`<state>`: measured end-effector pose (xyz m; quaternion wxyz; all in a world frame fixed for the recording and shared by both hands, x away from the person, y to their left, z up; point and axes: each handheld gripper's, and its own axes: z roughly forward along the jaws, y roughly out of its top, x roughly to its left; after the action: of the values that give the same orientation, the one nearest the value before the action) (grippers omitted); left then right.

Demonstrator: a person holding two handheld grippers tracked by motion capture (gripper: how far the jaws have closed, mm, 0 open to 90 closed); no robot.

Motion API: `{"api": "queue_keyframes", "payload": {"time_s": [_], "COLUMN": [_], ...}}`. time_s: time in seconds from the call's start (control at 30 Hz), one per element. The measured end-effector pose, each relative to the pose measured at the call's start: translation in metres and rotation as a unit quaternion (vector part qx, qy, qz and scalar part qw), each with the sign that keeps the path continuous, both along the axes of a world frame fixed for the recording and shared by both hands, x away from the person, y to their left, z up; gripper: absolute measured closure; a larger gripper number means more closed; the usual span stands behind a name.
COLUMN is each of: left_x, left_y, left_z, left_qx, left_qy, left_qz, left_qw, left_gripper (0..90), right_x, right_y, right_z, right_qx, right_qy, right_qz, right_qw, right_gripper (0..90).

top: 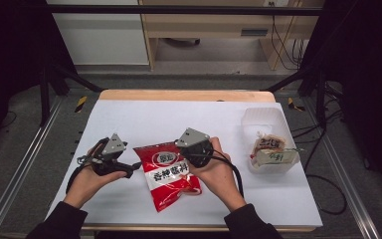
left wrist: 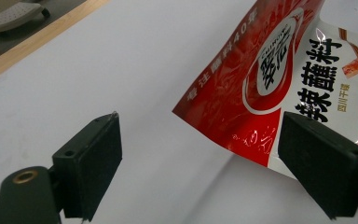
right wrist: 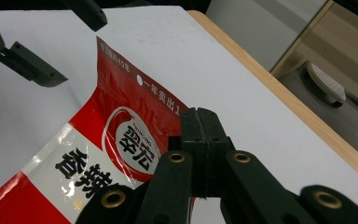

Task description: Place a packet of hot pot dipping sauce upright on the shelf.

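A red and white seasoning packet (top: 166, 174) is seen near the front middle of the desk (top: 144, 117), which is covered by a white sheet. The packet is taken as the landmark for all positions below.

Right gripper (top: 191, 160): located at the packet's right edge, near its upper corner. In the right gripper view the two black fingers (right wrist: 200, 140) are seen pressed together with the packet's edge clamped between them; the packet (right wrist: 93, 158) hangs away from them toward the lower left of that view. The upper part of the packet appears lifted off the sheet, as a shadow is visible beneath it in the left gripper view.

Left gripper (top: 129, 169): located just left of the packet's upper left corner. In the left gripper view its fingers (left wrist: 93, 158) are seen spread wide apart, nothing gripped. The packet's corner (left wrist: 261, 93) is seen ahead of them and toward the right finger; whether that finger touches the packet cannot be told.

A clear plastic tub (top: 263, 119) is noted well to the right of the packet, near the desk's right edge. Further packets (top: 272, 151) are held inside it.

The desk's wooden far edge (top: 186, 95) is seen beyond the packet.
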<state>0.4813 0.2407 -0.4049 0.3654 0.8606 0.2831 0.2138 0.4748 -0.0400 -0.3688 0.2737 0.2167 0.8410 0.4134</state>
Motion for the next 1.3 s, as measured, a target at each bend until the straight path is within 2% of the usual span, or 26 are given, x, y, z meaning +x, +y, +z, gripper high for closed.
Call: {"api": "queue_keyframes", "payload": {"time_s": [0.27, 0.33, 0.47, 0.57, 0.67, 0.77, 0.83, 0.97, 1.03, 1.17, 1.3], "left_x": [0.007, 0.010, 0.017, 0.020, 0.019, 0.019, 0.018, 0.015, 0.012, 0.006, 0.001], "left_y": [-0.007, -0.010, -0.013, -0.016, -0.020, -0.023, -0.026, -0.032, -0.036, -0.042, -0.046], "left_z": [0.001, 0.000, -0.004, -0.006, -0.008, -0.008, -0.007, -0.003, 0.000, 0.010, 0.018], "left_qx": [-0.009, -0.008, -0.015, -0.020, -0.006, 0.004, 0.014, 0.013, 0.019, 0.034, 0.046], "left_qy": [-0.002, 0.002, 0.014, 0.021, 0.025, 0.031, 0.029, 0.034, 0.031, 0.016, 0.002], "left_qz": [-0.013, -0.020, -0.030, -0.044, -0.053, -0.064, -0.070, -0.084, -0.089, -0.095, -0.109], "left_qw": [0.9999, 0.9998, 0.9993, 0.9986, 0.9982, 0.9975, 0.9971, 0.9958, 0.9954, 0.9947, 0.9929], "left_gripper": [21.4, 25.4, 27.7, 33.7, 45.1, 61.8, 73.7, 86.4, 89.6, 90.0, 90.0], "right_x": [-0.008, -0.011, -0.016, -0.018, -0.018, -0.018, -0.018, -0.019, -0.019, -0.018, -0.017], "right_y": [0.002, 0.001, 0.001, 0.000, -0.003, -0.006, -0.009, -0.016, -0.021, -0.030, -0.038], "right_z": [0.002, 0.003, 0.004, 0.004, 0.003, 0.002, 0.001, 0.001, 0.001, 0.004, 0.009], "right_qx": [-0.010, -0.012, -0.015, -0.015, -0.018, -0.020, -0.019, -0.022, -0.022, -0.018, -0.015], "right_qy": [-0.004, -0.006, -0.007, -0.006, -0.005, -0.003, -0.001, 0.001, 0.004, 0.008, 0.014], "right_qz": [0.015, 0.019, 0.028, 0.030, 0.029, 0.029, 0.026, 0.019, 0.015, 0.013, 0.013], "right_qw": [0.9998, 0.9997, 0.9995, 0.9994, 0.9994, 0.9994, 0.9995, 0.9996, 0.9996, 0.9997, 0.9997], "right_gripper": [90.0, 90.0, 90.0, 90.0, 90.0, 90.0, 90.0, 90.0, 90.0, 90.0, 88.7]}}
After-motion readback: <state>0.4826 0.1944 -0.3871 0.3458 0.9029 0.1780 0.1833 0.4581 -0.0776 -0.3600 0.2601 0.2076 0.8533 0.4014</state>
